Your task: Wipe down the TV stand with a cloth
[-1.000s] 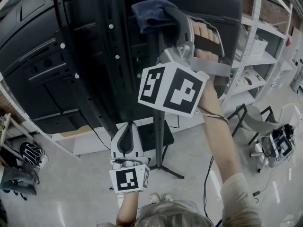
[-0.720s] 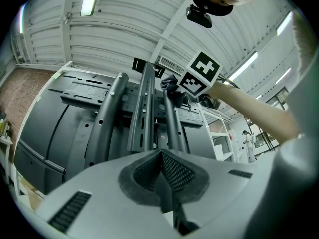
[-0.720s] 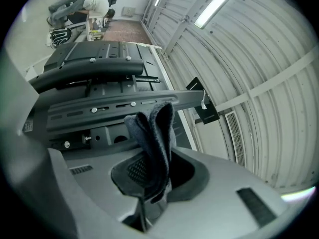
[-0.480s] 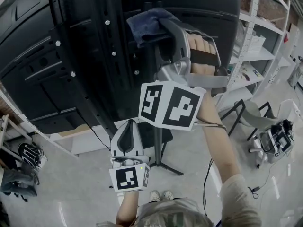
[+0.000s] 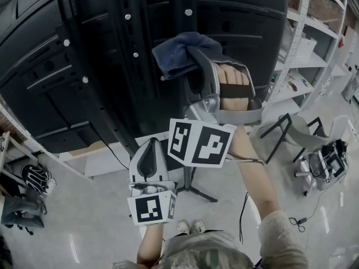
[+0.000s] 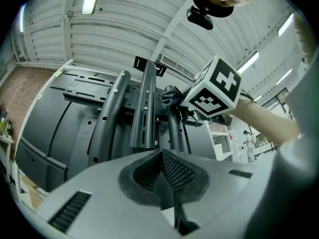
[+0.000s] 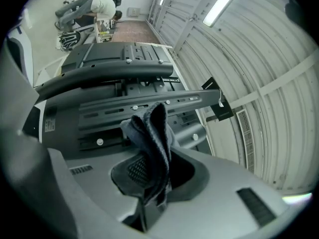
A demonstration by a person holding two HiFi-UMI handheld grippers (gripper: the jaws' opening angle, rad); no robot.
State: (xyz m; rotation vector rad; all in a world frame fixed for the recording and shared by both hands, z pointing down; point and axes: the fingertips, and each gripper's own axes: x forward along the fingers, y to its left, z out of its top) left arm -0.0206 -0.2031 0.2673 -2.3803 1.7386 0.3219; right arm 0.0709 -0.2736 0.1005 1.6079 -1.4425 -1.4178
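TV: its dark back panel [image 5: 50, 94] is filling the upper left and top of the head view, with the mounting rails crossing it.
Shelving: white racks [image 5: 305, 66] are running down the right edge of the head view, well apart from the work.
TV stand: its dark post [image 5: 185, 10] is running from the top middle of the head view down toward the base on the floor [image 5: 84, 228] in the lower middle. Its long axis is lying nearly straight up and down in the frame.
Right claw: the right claw [image 5: 193, 60] is reaching up at the middle of the head view. Its own view is showing the jaws pinching shut on the cloth, which is bunching up out of them.
Left claw: the left claw [image 5: 150, 144] is hanging lower, in the lower middle of the frame. Its jaws are sitting together with nothing between them, and it is pointing up at the post without touching it.
Cloth: the blue cloth [image 5: 176, 52] is spilling out of the right claw to the upper left and lying over the post, seemingly touching it.
Coming move: the post is lying just ahead of the right claw, the nearer of the two. A stroke along the post's length, up or down the frame, is looking like the sensible wipe.
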